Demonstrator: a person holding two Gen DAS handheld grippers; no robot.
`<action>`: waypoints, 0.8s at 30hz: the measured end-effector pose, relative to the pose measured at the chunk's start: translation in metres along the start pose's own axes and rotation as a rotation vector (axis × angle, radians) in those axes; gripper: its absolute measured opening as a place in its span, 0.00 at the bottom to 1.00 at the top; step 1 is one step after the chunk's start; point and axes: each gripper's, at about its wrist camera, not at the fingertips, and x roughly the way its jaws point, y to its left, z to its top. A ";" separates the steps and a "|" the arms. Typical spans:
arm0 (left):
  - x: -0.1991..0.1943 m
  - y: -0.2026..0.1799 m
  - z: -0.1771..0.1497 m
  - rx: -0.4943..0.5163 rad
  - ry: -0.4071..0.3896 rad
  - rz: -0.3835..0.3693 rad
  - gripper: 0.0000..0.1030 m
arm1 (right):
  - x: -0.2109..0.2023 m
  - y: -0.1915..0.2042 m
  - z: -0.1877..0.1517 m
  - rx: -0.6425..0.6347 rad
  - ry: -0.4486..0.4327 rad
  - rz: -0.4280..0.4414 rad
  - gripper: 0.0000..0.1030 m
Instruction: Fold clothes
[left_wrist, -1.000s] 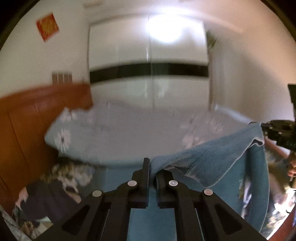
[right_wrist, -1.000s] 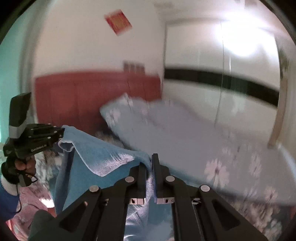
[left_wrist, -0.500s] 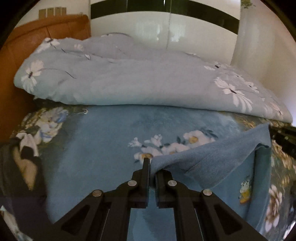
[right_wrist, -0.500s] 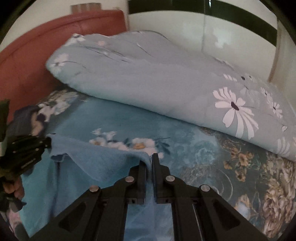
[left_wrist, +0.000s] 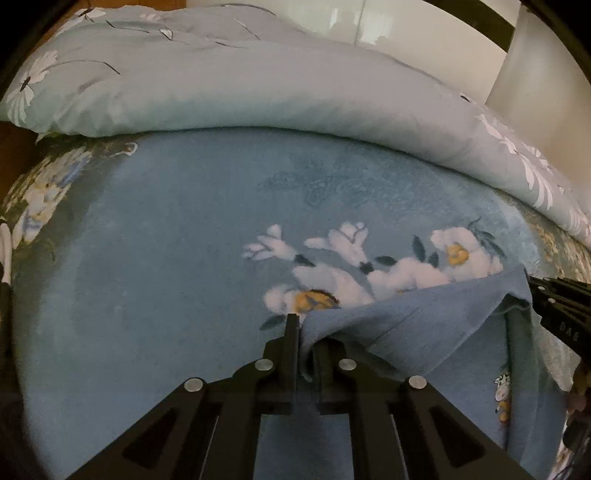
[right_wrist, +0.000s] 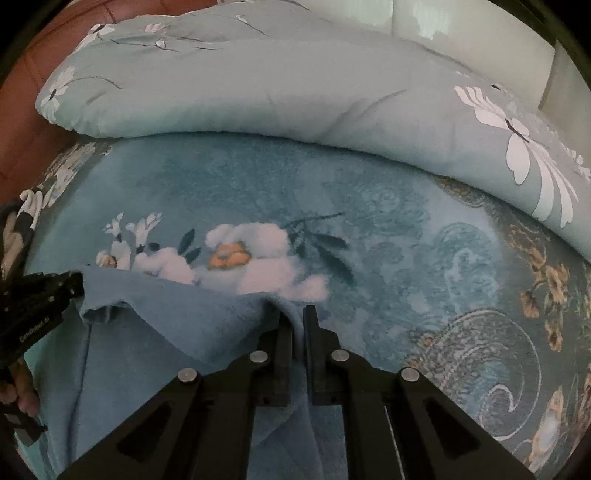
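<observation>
The left gripper and right gripper each pinch the blue shirt's top edge (low in both frames) over the flowery blanket.

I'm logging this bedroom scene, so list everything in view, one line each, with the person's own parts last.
blue garment: one, plain blue with a small printed figure on its hanging part, held up by two corners over the bed.
floral blanket: one, blue with white and yellow flowers, spread over the bed under the garment.
quilt: one, grey-green with white flowers, bunched along the far side of the bed.
headboard: one, reddish-brown, at the left end of the bed.
wardrobe: one, white, behind the quilt.
left gripper: one, black, shut on one garment corner.
right gripper: one, black, shut on the other corner.
hand: one, at the left edge of the right wrist view, holding the left gripper's handle.
</observation>
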 end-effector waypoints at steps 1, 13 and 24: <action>-0.001 0.000 -0.001 -0.004 -0.001 -0.006 0.08 | 0.001 0.001 0.001 0.001 0.006 -0.006 0.05; -0.108 0.030 -0.082 -0.097 -0.063 -0.046 0.54 | -0.099 0.034 -0.060 -0.125 -0.105 0.010 0.47; -0.179 0.052 -0.221 -0.285 -0.150 -0.076 0.57 | -0.136 0.082 -0.209 -0.122 -0.066 0.252 0.47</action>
